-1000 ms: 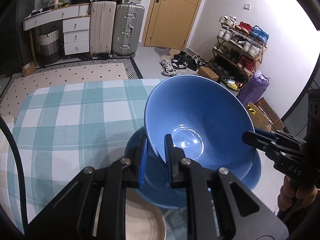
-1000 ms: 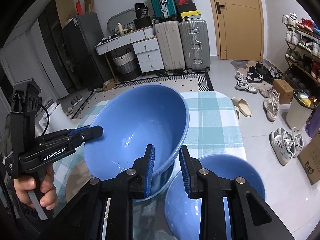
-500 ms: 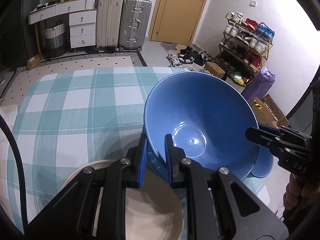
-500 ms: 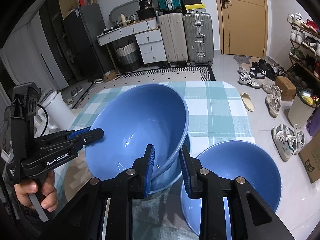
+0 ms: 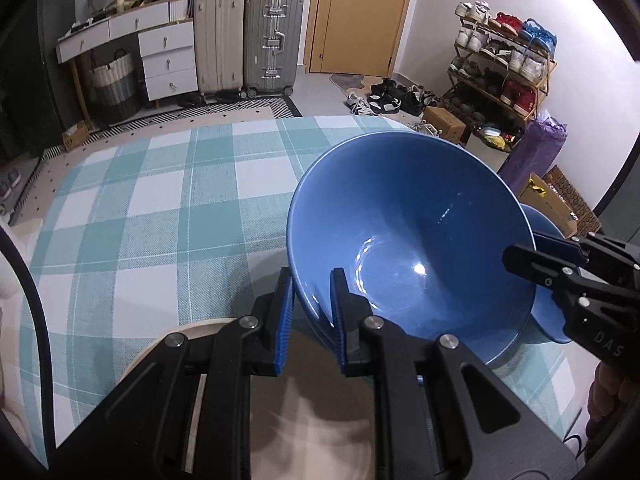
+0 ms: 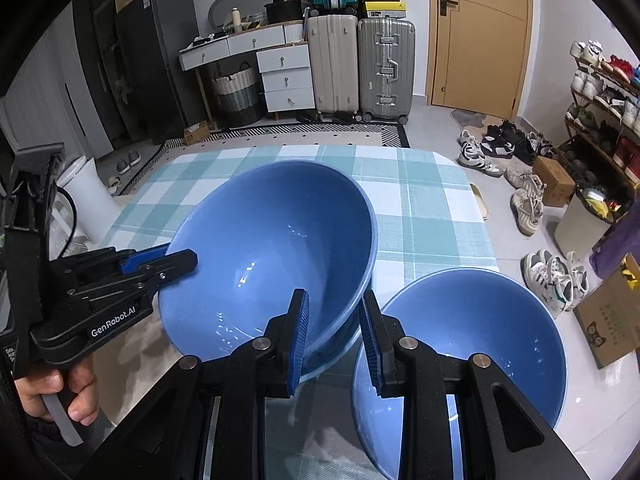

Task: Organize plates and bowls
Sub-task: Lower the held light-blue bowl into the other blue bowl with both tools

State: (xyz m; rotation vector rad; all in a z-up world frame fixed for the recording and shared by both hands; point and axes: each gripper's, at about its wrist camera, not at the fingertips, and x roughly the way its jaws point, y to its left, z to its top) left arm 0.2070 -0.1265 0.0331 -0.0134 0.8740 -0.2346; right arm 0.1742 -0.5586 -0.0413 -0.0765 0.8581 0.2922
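Left wrist view: we are pinching the big blue bowl (image 5: 404, 236) with both claws, left claw (image 5: 310, 312) and right claw (image 6: 334, 334), lowering it slowly and level onto the tan plate (image 5: 312, 412).

Teal checked tablecloth (image 5: 152, 216), two suitcases (image 6: 360, 68), wooden door (image 6: 480, 32), shoe rack (image 5: 504, 68)

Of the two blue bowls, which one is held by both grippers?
The tilted bowl over the checked cloth: both grippers pinch its rim. The other bowl, to its right in the right wrist view, is untouched.
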